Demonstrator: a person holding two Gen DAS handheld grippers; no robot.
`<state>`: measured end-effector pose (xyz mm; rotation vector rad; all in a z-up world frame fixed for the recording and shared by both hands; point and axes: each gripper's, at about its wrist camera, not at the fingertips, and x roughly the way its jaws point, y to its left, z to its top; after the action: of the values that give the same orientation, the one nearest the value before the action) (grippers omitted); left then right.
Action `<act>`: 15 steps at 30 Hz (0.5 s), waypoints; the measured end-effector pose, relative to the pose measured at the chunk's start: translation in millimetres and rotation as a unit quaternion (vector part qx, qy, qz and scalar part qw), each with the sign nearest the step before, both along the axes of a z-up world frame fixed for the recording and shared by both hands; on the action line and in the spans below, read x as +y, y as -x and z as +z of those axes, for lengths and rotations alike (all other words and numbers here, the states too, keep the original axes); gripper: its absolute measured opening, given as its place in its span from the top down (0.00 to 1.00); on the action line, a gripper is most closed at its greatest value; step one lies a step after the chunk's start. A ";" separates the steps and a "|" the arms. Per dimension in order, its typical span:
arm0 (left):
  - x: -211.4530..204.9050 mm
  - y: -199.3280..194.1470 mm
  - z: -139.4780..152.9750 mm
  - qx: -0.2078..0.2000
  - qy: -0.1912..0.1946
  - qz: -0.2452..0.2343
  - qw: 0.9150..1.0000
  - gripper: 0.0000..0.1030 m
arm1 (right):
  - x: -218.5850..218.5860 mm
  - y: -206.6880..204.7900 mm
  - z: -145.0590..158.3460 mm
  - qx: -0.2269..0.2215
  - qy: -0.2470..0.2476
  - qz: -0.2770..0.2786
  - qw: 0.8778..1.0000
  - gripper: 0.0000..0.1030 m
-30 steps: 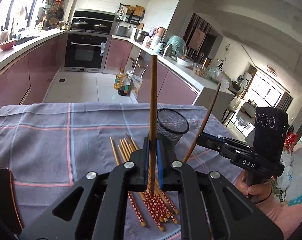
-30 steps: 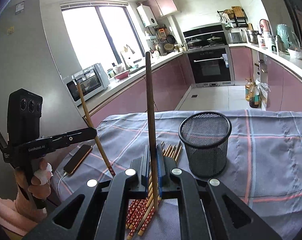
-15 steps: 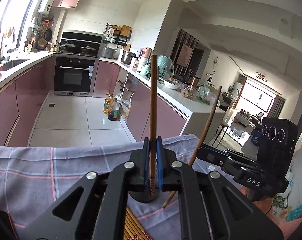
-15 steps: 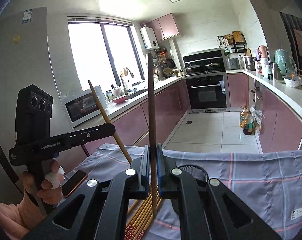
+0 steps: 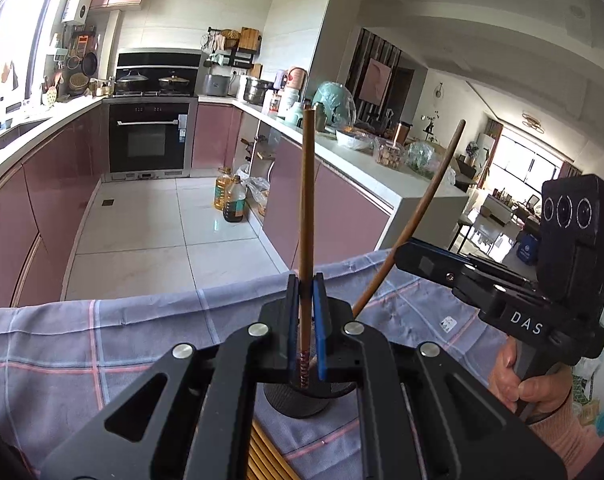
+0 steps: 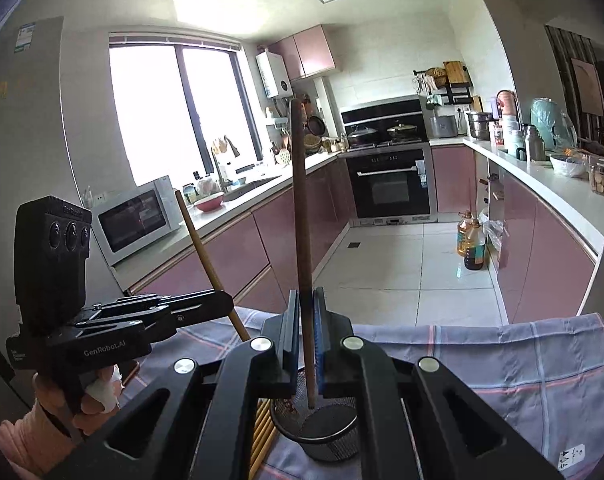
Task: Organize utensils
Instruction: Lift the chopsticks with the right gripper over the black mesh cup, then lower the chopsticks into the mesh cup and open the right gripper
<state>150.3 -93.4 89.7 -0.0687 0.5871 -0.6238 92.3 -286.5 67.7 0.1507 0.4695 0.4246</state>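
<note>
My left gripper (image 5: 305, 282) is shut on a brown chopstick (image 5: 306, 200) that stands upright, its red-patterned lower end just above the black mesh cup (image 5: 302, 406). My right gripper (image 6: 306, 294) is shut on a darker chopstick (image 6: 302, 208), also upright, with its lower end inside the mouth of the mesh cup (image 6: 327, 438). Each view shows the other gripper beside it: the right gripper (image 5: 405, 254) with its slanted chopstick (image 5: 417, 216), and the left gripper (image 6: 218, 304) with its chopstick (image 6: 204, 252). Several more chopsticks (image 5: 264, 456) lie on the cloth, close in front of the cup.
A grey-blue checked tablecloth (image 6: 541, 364) covers the table, whose far edge runs just beyond the cup. Past it are the tiled kitchen floor, pink cabinets and oil bottles (image 6: 471, 244). A hand (image 5: 529, 384) grips the right tool's handle.
Both grippers have risen and moved forward with their chopsticks still clamped. The mesh cup, once ahead of the jaws, now sits directly beneath them. The loose chopsticks have slid nearly out of view below.
</note>
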 end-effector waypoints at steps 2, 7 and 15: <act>-5.7 -4.7 -9.3 0.013 -0.016 -0.008 1.000 0.93 | 4.6 -4.3 -10.7 0.020 0.006 0.007 1.000 0.95; -11.2 -20.0 -36.8 0.033 -0.040 -0.017 0.999 0.93 | 12.6 -16.5 -27.7 0.066 0.019 0.016 0.998 0.95; -19.9 -31.7 -58.8 0.051 -0.057 -0.013 0.997 0.92 | 20.0 -43.7 -44.0 0.113 0.022 0.004 0.993 0.94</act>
<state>182.0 -113.3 30.8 0.0149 0.7217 -0.6137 136.0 -266.5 23.6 0.1562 0.7018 0.4061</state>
